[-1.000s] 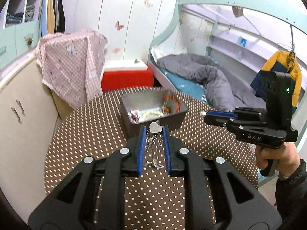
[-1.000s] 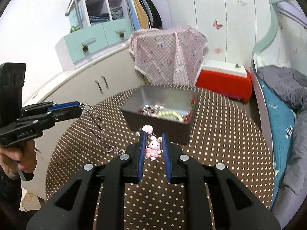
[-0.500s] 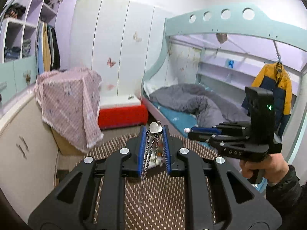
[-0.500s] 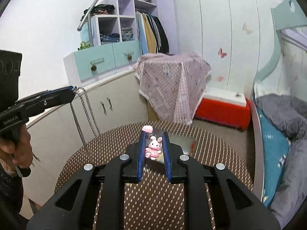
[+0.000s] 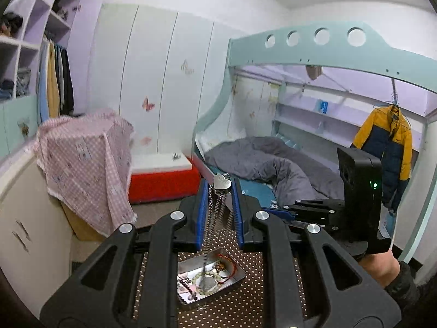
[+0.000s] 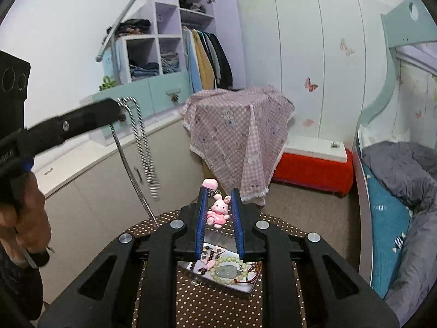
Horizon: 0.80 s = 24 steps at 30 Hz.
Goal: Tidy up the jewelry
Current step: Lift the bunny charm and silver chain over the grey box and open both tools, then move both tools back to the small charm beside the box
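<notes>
Below us sits a round table covered in a brown cloth with white dots [image 5: 254,298], in a bedroom with a pale green bunk bed [image 5: 314,43], a grey duvet [image 5: 273,164] and a pink checked cloth draped over a box [image 6: 240,134]. On the table stands an open rectangular metal tin [image 5: 237,280] holding beads, a pale green bead bracelet [image 6: 232,269] and red cord pieces. We hold our left gripper [image 5: 220,191] high above the tin, its blue-padded jaws narrowed onto a silver chain necklace with a heart-shaped pendant [image 5: 221,183]; the heart sits at the fingertips and the doubled chain hangs straight down, its lower end reaching into the tin. From the right wrist view the chain dangles from the black fingers well above the cabinet front. Our right gripper [image 6: 218,194] is raised beside the left, jaws closed to a narrow gap on the chain of a small pink bunny charm [image 6: 218,211], which hangs between the pads above the tin.
</notes>
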Each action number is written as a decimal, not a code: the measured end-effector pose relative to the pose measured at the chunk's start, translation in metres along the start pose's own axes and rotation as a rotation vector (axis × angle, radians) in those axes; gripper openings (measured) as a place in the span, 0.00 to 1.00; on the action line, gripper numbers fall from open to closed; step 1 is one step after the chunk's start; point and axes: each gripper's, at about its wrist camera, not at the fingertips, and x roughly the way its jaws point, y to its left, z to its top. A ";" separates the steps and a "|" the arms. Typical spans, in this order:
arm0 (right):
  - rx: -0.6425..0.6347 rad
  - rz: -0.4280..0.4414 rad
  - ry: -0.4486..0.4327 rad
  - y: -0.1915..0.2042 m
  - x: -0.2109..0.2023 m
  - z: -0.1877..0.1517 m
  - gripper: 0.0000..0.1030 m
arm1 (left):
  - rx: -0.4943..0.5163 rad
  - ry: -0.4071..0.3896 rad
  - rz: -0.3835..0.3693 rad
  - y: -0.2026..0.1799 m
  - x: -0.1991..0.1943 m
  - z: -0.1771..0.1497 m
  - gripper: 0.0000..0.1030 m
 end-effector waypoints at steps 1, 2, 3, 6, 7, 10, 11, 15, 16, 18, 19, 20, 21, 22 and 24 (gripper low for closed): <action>0.010 0.002 0.016 -0.003 0.007 -0.001 0.15 | -0.008 0.014 0.003 0.001 0.006 -0.003 0.17; 0.017 -0.001 0.034 -0.005 0.015 -0.003 0.15 | -0.028 0.046 0.006 0.005 0.018 -0.009 0.18; 0.020 -0.001 0.048 -0.007 0.022 -0.003 0.15 | -0.038 0.058 0.010 0.007 0.023 -0.012 0.18; 0.043 0.007 0.102 -0.012 0.041 -0.011 0.17 | -0.083 0.134 0.061 0.021 0.050 -0.029 0.47; 0.051 0.005 0.121 -0.015 0.047 -0.014 0.18 | -0.094 0.149 0.106 0.026 0.055 -0.034 0.69; 0.106 -0.029 0.131 -0.024 0.051 -0.021 0.72 | -0.106 0.140 0.202 0.035 0.055 -0.043 0.94; 0.122 -0.044 0.119 -0.027 0.050 -0.022 0.93 | -0.106 0.151 0.219 0.037 0.055 -0.044 0.94; 0.195 -0.093 0.095 -0.038 0.039 -0.023 0.93 | -0.069 0.153 0.313 0.036 0.045 -0.048 0.94; 0.204 -0.098 0.079 -0.040 0.035 -0.023 0.93 | -0.060 0.145 0.331 0.035 0.039 -0.049 0.94; 0.212 -0.105 0.063 -0.040 0.029 -0.021 0.93 | -0.052 0.130 0.347 0.033 0.031 -0.050 0.94; 0.215 -0.108 0.056 -0.040 0.027 -0.020 0.93 | -0.051 0.123 0.352 0.033 0.028 -0.049 0.94; 0.216 -0.110 0.050 -0.039 0.024 -0.020 0.93 | -0.050 0.113 0.357 0.032 0.022 -0.050 0.94; 0.214 -0.111 0.044 -0.038 0.021 -0.019 0.93 | -0.050 0.108 0.358 0.032 0.019 -0.049 0.94; 0.211 -0.112 0.040 -0.037 0.019 -0.018 0.93 | -0.051 0.104 0.362 0.032 0.017 -0.049 0.94; 0.210 -0.114 0.034 -0.037 0.015 -0.016 0.93 | -0.056 0.092 0.372 0.032 0.008 -0.049 0.94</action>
